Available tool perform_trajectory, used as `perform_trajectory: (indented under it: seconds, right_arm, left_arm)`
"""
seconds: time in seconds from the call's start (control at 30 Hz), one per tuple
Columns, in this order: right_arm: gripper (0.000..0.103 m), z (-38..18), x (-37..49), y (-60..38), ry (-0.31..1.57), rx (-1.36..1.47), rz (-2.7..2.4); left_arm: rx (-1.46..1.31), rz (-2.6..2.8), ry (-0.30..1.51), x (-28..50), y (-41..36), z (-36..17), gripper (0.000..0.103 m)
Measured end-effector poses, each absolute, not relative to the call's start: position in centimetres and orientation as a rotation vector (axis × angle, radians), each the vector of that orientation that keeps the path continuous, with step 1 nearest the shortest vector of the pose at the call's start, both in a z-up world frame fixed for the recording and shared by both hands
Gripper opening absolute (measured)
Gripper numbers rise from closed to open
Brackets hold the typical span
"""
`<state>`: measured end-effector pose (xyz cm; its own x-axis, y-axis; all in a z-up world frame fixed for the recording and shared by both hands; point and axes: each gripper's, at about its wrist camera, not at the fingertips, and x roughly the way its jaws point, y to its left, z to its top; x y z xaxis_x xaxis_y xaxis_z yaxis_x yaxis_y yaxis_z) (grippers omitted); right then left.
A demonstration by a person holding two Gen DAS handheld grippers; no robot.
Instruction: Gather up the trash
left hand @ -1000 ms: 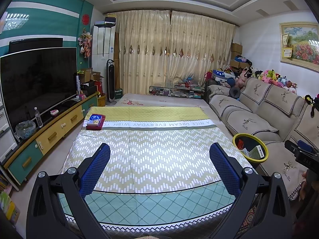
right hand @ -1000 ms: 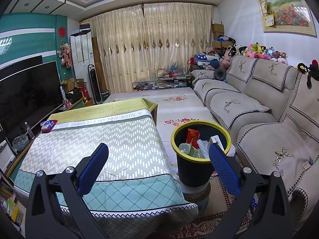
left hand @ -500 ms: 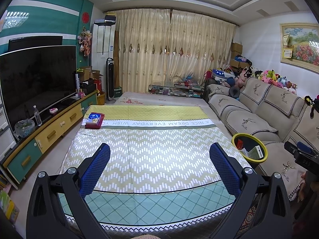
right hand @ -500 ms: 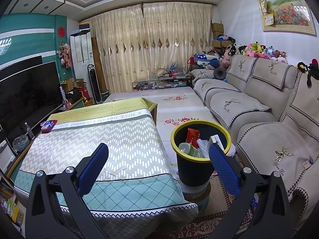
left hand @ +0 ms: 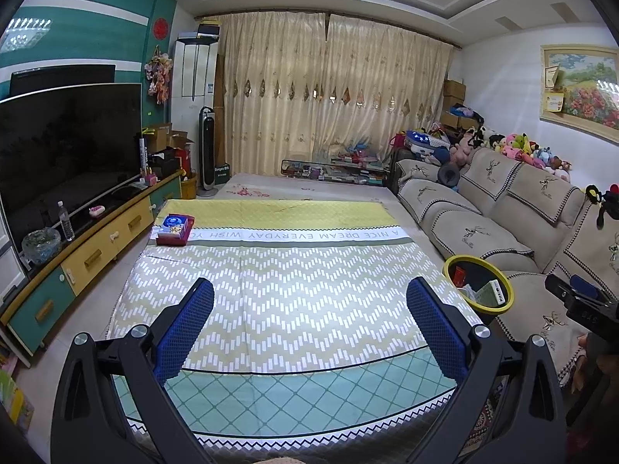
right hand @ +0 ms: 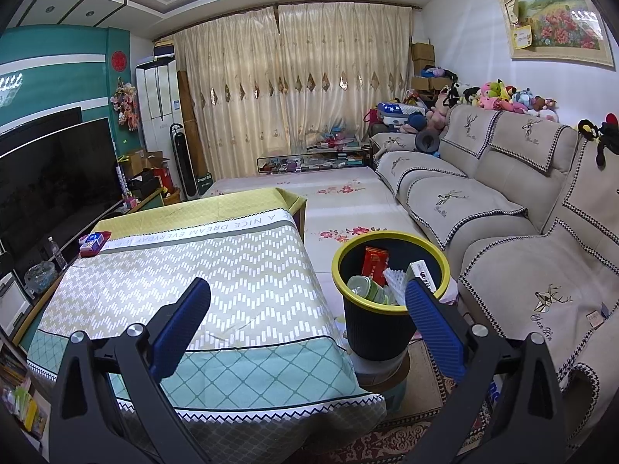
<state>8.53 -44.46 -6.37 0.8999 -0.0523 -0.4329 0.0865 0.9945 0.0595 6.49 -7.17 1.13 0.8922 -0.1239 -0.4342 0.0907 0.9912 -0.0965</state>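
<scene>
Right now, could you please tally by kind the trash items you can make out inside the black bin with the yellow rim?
Inside the black bin with the yellow rim:
Red packet: 1
Clear green-tinted plastic bottle: 1
White foam netting piece: 1
White carton with dark printing: 1
Total: 4 visible; anything beneath is hidden.

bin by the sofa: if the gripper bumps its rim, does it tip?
Probably tips easily: the bin is tall and narrow, perched on a small stand. Contents look light, a red packet and a bottle, so likely little ballast.
</scene>
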Motion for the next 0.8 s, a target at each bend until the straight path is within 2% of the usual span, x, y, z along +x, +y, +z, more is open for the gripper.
perform_trajectory:
  seconds: [0.47, 0.63, 0.8]
  right_arm:
    - [0.096, -7.7, 12.0, -43.4, 0.508, 0.089, -0.039]
    - [0.096, -8.4, 16.2, -42.0, 0.561, 0.076, -0.004]
    - [0.096, -9.6, 23.8, -38.9, 0.617, 0.036, 0.068]
  left_arm:
    - [-0.072, -0.121, 0.471, 10.5, -6.8, 0.0, 0.098]
    - [-0.071, -0.1, 0.561, 15.8, -6.0, -1.4, 0.098]
    - [-0.069, -0.083, 0.691, 23.1, -4.1, -5.5, 0.098]
